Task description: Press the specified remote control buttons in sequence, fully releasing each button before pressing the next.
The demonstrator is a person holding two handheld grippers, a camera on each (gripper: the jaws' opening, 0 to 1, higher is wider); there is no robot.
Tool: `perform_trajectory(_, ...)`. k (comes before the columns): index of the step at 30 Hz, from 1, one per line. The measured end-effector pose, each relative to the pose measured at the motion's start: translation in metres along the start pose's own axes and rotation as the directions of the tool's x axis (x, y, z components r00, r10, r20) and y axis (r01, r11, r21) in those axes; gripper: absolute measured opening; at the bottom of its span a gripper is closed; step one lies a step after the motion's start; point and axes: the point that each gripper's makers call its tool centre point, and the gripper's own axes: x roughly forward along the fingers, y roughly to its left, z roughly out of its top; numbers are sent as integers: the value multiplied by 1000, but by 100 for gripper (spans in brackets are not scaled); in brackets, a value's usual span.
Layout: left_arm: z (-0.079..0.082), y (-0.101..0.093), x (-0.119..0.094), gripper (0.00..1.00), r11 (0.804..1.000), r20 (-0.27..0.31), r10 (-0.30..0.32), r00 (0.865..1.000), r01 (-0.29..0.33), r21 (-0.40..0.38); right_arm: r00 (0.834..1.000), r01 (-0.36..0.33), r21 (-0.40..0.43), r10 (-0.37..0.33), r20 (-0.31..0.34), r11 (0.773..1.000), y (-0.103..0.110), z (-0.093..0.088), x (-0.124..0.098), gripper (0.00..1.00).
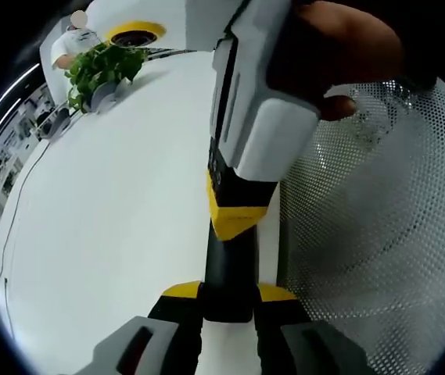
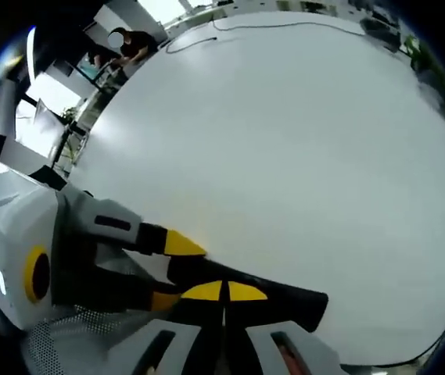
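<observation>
A slim black remote control (image 1: 227,269) stands up between the yellow-tipped jaws of my left gripper (image 1: 228,294), which is shut on its lower end. My right gripper (image 1: 235,217) comes down from the upper right in a hand, its yellow tips together and resting on the remote's face. In the right gripper view, my right gripper (image 2: 224,292) is shut with its tips on the remote (image 2: 288,301). The left gripper (image 2: 171,271) reaches in from the left and clamps that remote. The buttons are hidden.
A white table (image 1: 105,226) spreads out under both grippers. A perforated metal basket (image 1: 378,226) sits close on the right of the left gripper view. A potted plant (image 1: 101,66) stands at the far edge. A thin cable (image 2: 230,27) lies at the table's far side, near a person (image 2: 124,45).
</observation>
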Motion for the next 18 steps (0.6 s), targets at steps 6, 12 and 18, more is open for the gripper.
perform_trajectory(6, 0, 0, 0, 25, 1000, -1, 1, 1000, -1, 3, 1000, 5, -22, -5, -26, 1000, 3, -5, 5, 0)
perform_trajectory(12, 0, 0, 0, 25, 1000, -5, 1, 1000, -1, -1, 999, 17, -44, -18, -29, 999, 1, -4, 5, 0)
perform_trajectory(18, 0, 0, 1, 25, 1000, -10, 4, 1000, -4, 0, 997, 62, -123, -66, -30, 990, 2, -4, 7, 0)
